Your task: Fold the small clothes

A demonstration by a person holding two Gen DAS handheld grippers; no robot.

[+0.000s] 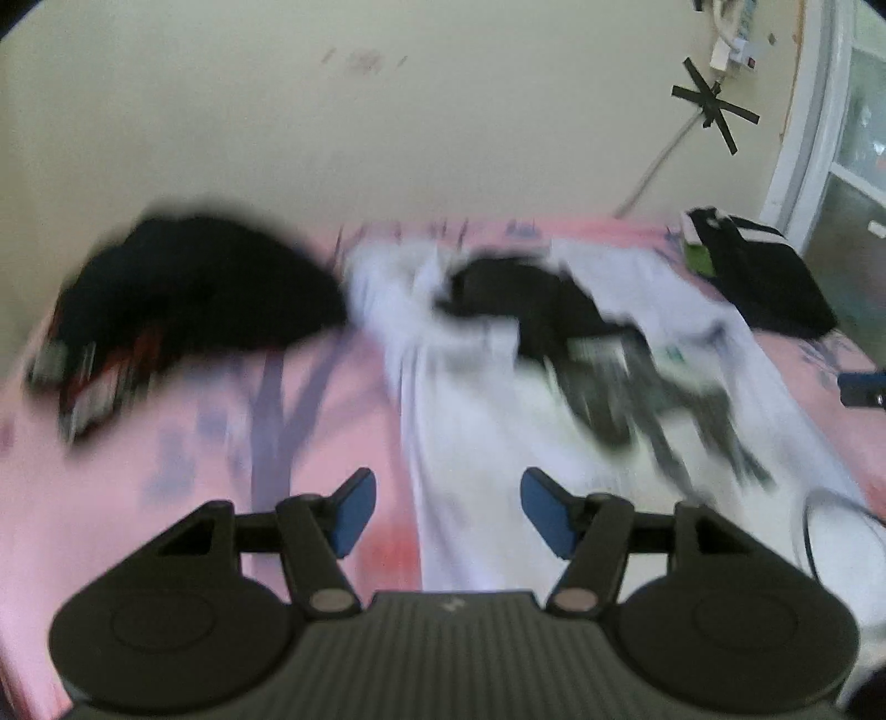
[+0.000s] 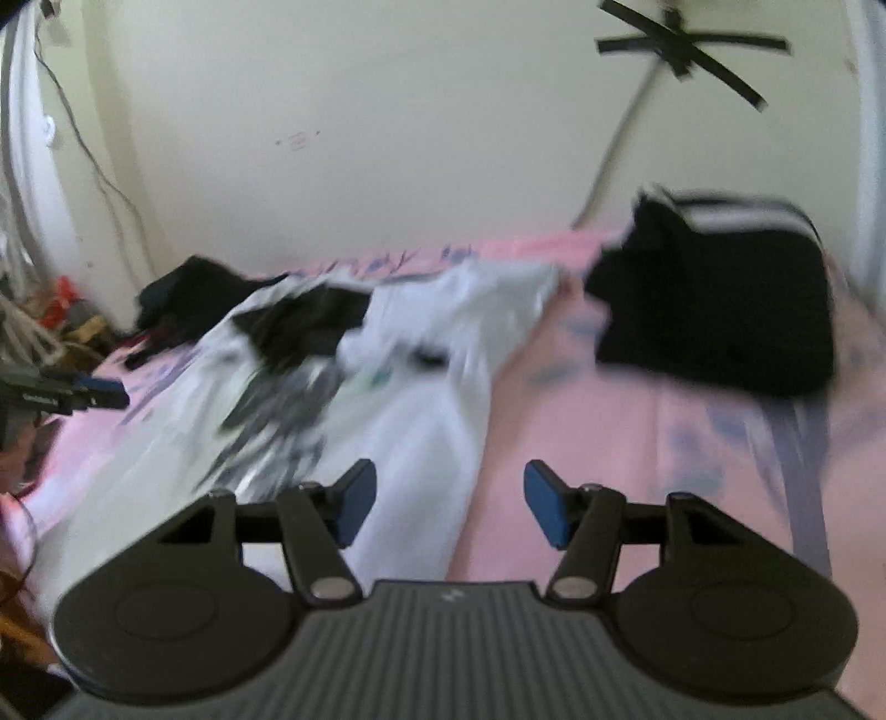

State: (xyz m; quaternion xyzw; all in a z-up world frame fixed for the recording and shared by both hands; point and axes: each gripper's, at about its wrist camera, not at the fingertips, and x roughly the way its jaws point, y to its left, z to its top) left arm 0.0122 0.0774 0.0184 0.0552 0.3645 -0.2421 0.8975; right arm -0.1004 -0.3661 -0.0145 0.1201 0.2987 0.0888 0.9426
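While both hover over the bed:
Left tool (image 1: 448,512): wide, holding nothing.
Right tool (image 2: 449,507): wide, holding nothing.
White printed cotton shirt (image 1: 487,410): spread on pink patterned bedsheet (image 2: 637,443).
Folded black garment (image 2: 720,310): beside it.

A pink bedsheet (image 1: 138,526) is covering the bed, lying against a cream wall (image 1: 387,138). Crossed strips of black tape (image 2: 686,50) are holding what is probably a cable (image 2: 614,149), though blurred.

Left gripper (image 1: 448,512): jaws apart, empty, above pink bedsheet (image 1: 166,487). Ahead: white shirt (image 1: 487,421); ahead-left: black clothes pile (image 1: 205,282); far ahead-right: folded black stack (image 1: 769,282).
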